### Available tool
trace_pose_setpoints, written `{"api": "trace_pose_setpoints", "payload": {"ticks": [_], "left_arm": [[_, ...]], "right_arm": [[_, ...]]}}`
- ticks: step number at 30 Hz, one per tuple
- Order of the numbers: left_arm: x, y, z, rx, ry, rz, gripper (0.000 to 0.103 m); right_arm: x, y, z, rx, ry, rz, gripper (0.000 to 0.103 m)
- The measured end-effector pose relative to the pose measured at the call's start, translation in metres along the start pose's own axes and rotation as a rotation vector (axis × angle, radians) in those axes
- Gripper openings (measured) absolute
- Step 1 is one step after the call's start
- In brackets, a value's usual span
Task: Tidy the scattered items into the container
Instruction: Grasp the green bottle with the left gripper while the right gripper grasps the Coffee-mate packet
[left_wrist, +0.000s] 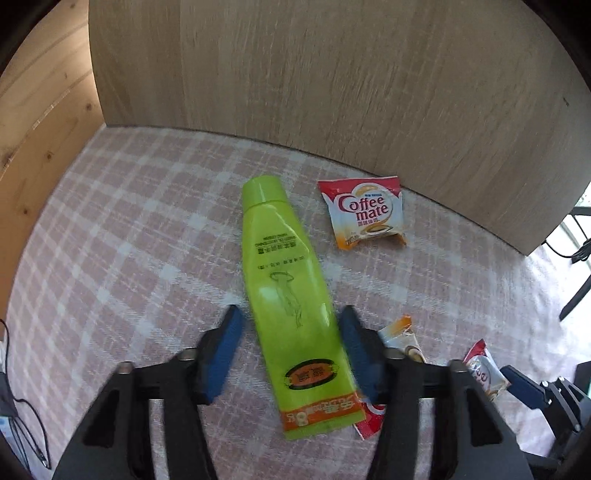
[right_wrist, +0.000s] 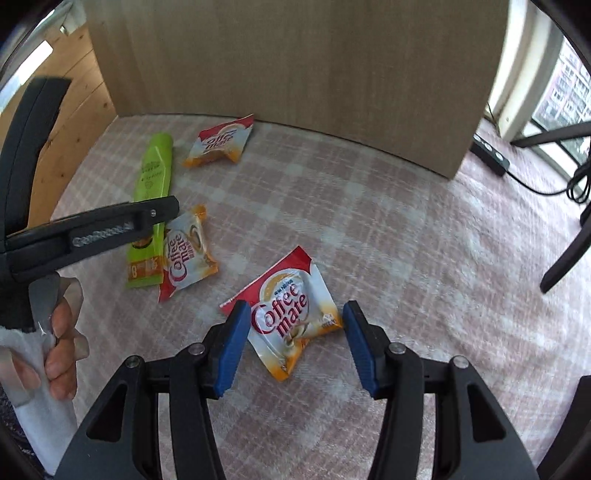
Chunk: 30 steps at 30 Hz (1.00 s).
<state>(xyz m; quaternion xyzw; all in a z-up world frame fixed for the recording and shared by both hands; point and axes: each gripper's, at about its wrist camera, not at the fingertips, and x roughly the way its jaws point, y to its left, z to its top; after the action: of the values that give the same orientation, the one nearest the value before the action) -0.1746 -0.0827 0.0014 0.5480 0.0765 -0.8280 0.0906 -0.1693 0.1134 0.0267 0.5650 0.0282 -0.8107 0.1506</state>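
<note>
One green tube (right_wrist: 153, 199), three Coffee-mate sachets (right_wrist: 291, 314) on checked cloth (right_wrist: 369, 229)

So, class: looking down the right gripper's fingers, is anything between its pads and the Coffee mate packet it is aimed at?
Nothing visible. The Coffee mate packet lies flat on the checked cloth, between the open right gripper pads, which do not yet press it. The other packets and the green tube lie off to the left.
</note>
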Motion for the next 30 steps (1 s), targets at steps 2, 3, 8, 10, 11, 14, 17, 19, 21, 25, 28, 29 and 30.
{"api": "trace_pose_setpoints", "payload": {"ticks": [2, 3, 8, 10, 11, 14, 17, 19, 21, 25, 28, 29, 30], "left_arm": [[0.0, -0.001, -0.003, 0.007, -0.003, -0.014, 0.042], [0.0, -0.001, -0.004, 0.008, -0.004, -0.032, 0.041], [-0.003, 0.015, -0.012, -0.051, 0.006, -0.12, 0.041], [-0.005, 0.023, -0.015, -0.07, 0.009, -0.138, 0.041], [-0.007, 0.029, -0.017, -0.074, 0.004, -0.135, 0.041], [-0.016, 0.041, -0.023, -0.086, -0.007, -0.141, 0.04], [-0.028, 0.051, -0.033, -0.074, -0.023, -0.137, 0.04], [-0.037, 0.052, -0.038, -0.05, -0.042, -0.125, 0.037], [-0.044, 0.051, -0.038, -0.026, -0.042, -0.133, 0.008], [-0.046, 0.032, -0.021, 0.026, -0.066, -0.117, 0.0], [-0.036, 0.037, -0.017, -0.011, -0.039, -0.15, 0.0], [-0.033, 0.04, -0.016, -0.02, -0.033, -0.157, 0.0], [-0.03, 0.042, -0.015, -0.019, -0.025, -0.167, 0.002]], "right_arm": [[0.0, 0.004, -0.001, -0.016, -0.011, -0.026, 0.026], [0.0, 0.006, -0.001, -0.02, -0.012, -0.027, 0.026], [-0.002, 0.005, -0.004, 0.004, -0.018, 0.002, 0.025], [-0.006, 0.001, -0.005, 0.013, -0.028, 0.024, 0.024], [-0.009, -0.001, -0.006, 0.02, -0.037, 0.032, 0.024], [-0.022, -0.009, -0.009, 0.026, -0.069, 0.064, 0.024], [-0.034, -0.016, -0.011, 0.04, -0.088, 0.082, 0.023], [-0.04, -0.022, -0.009, 0.045, -0.095, 0.098, 0.023], [-0.049, -0.028, -0.02, 0.048, -0.104, 0.098, 0.023], [-0.066, -0.036, -0.032, 0.067, -0.123, 0.089, 0.023], [-0.08, -0.047, -0.042, 0.09, -0.131, 0.077, 0.023], [-0.082, -0.05, -0.043, 0.095, -0.131, 0.076, 0.023], [-0.082, -0.052, -0.044, 0.098, -0.132, 0.072, 0.023]]}}
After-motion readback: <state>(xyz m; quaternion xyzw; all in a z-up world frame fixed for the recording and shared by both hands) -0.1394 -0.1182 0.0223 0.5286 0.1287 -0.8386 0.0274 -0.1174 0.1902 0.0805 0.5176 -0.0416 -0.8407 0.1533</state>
